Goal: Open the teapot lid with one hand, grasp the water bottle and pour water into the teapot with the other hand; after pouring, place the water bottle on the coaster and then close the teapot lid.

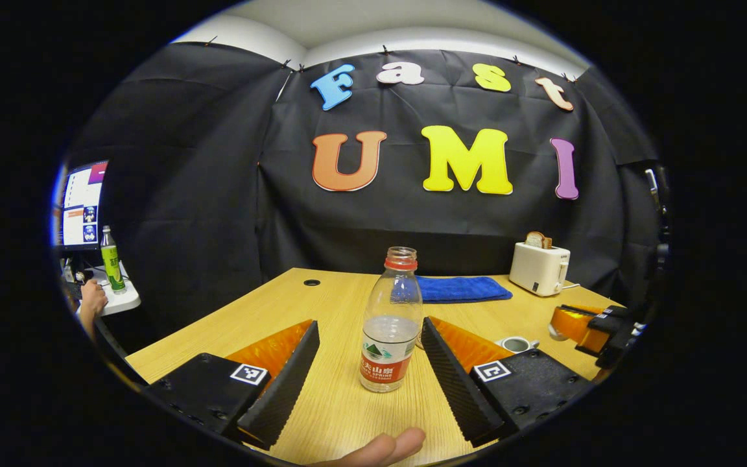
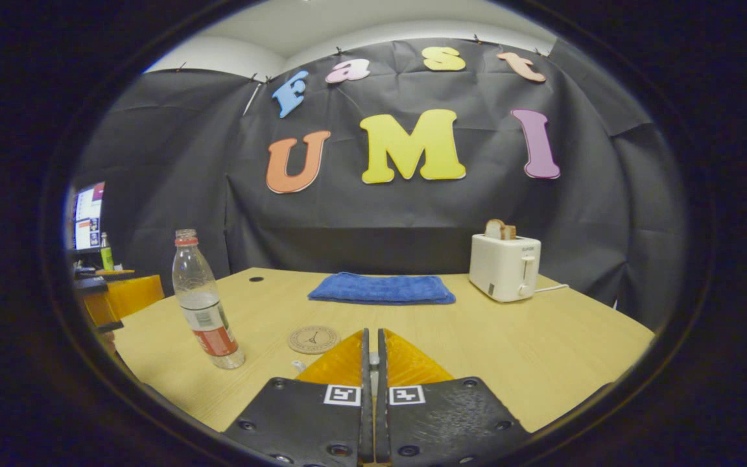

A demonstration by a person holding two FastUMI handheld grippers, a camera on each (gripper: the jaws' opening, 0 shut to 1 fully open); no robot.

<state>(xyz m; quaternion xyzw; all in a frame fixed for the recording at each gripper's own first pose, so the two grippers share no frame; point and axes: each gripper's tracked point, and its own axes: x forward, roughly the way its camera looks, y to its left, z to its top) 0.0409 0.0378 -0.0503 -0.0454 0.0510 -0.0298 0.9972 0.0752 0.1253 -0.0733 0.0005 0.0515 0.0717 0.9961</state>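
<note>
water bottle (image 1: 391,322) uncapped, part full | left gripper (image 1: 370,363) wide | right gripper (image 2: 373,363) pinched together

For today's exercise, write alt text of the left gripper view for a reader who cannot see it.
An uncapped water bottle, partly filled, stands upright on a wooden table between the open fingers of the left gripper, not touching either. Behind it lie a blue towel and a white toaster holding bread; the right gripper is at the right edge.
</note>
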